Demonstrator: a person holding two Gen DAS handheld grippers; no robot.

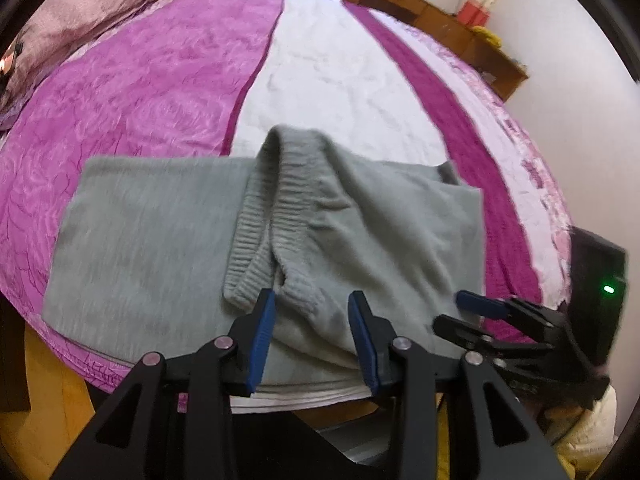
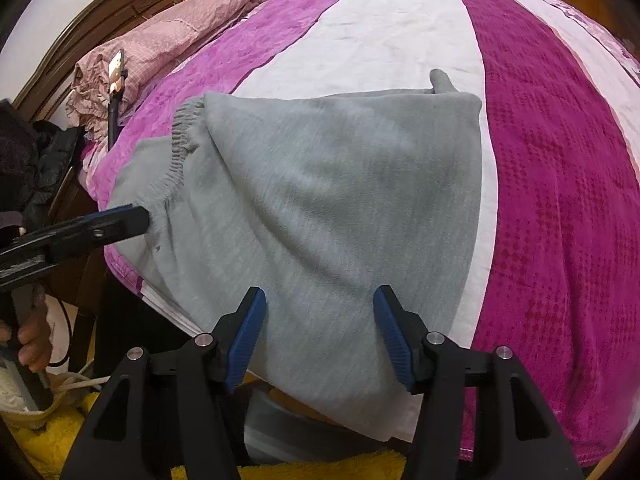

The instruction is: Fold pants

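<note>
Grey knit pants (image 1: pixel 160 240) lie folded over on the bed's near edge, with the ribbed waistband (image 1: pixel 264 216) bunched in the middle. In the right wrist view the pants (image 2: pixel 320 208) spread across the purple and white cover. My left gripper (image 1: pixel 312 312) is open, its blue pads either side of the waistband fold at the near edge. My right gripper (image 2: pixel 318 316) is open over the pants' near edge. It also shows in the left wrist view (image 1: pixel 472 316), at the pants' right corner. The left gripper's finger (image 2: pixel 120 220) touches the waistband side.
The bed cover (image 1: pixel 152 80) has pink, white and dark magenta stripes. A pink pillow (image 2: pixel 168 40) lies at the headboard with a phone on a stick (image 2: pixel 116 76) beside it. A wooden shelf (image 1: pixel 480 48) stands beyond the bed. Yellow rug (image 2: pixel 48 448) lies below.
</note>
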